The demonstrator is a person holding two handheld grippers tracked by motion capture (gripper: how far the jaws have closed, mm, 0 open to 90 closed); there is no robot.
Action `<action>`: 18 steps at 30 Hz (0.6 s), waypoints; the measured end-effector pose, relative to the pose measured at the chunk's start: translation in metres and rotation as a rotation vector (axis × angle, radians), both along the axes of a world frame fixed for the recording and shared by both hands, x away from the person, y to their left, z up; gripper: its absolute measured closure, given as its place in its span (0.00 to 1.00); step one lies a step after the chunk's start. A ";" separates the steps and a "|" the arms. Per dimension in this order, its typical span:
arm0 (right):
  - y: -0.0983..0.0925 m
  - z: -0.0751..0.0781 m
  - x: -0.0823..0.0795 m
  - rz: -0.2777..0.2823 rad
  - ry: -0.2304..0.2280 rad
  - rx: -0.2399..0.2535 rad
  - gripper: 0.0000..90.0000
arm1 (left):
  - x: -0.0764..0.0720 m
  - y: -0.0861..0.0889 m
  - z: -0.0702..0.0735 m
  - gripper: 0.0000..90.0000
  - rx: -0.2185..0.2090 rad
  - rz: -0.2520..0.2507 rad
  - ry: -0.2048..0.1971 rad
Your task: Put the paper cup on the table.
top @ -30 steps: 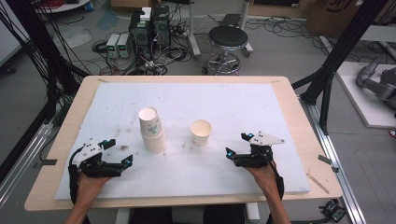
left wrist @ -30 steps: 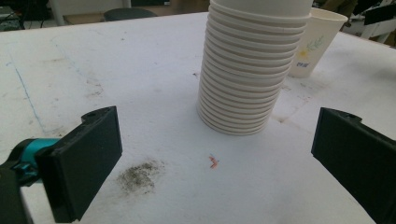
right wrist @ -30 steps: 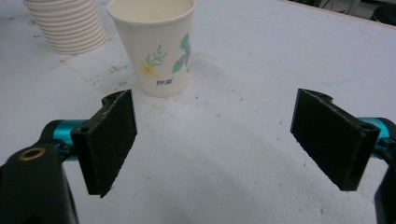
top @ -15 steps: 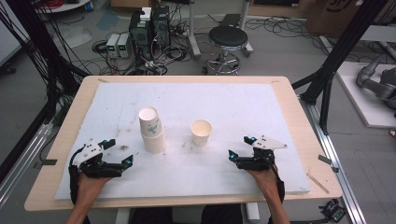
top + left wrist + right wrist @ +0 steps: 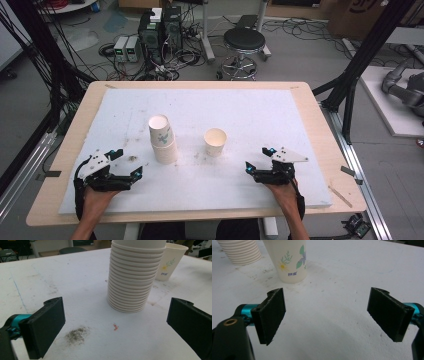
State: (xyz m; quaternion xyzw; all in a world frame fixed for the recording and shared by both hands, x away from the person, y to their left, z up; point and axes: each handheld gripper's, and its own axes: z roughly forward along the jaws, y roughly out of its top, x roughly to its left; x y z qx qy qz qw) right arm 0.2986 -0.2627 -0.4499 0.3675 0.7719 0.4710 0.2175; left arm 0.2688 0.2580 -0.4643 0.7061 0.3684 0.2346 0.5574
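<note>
A: Where are the cups?

B: The stack of paper cups (image 5: 163, 140) stands left of centre on the white mat (image 5: 260, 110); a single paper cup (image 5: 215, 142) stands just to its right, apart from it.

A: And the grippers?

B: The left gripper (image 5: 131, 174) rests near the stack, jaws spread wide and empty, probably lined up to steady it. The right gripper (image 5: 251, 169) faces the single cup, jaws likewise wide.

A: Anything in the way?

B: Only a dark smudge (image 5: 76, 334), dirt perhaps, and a small red fleck (image 5: 115, 326) before the stack.
</note>
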 end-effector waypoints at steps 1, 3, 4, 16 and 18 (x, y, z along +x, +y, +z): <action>0.000 0.000 0.000 0.003 -0.006 0.001 0.17 | 0.000 0.000 0.000 0.02 -0.002 0.001 0.000; -0.001 0.000 -0.001 0.004 -0.009 0.007 0.17 | 0.000 0.000 0.000 0.02 -0.005 0.001 0.000; -0.001 0.000 -0.001 0.000 -0.007 0.010 0.17 | 0.000 0.000 0.000 0.02 -0.010 0.002 0.003; -0.006 -0.001 0.000 -0.003 0.000 0.051 0.17 | 0.001 0.001 0.000 0.02 -0.013 0.007 0.015; -0.008 -0.001 -0.001 -0.007 -0.003 0.073 0.17 | 0.001 0.001 0.000 0.02 -0.016 0.006 0.012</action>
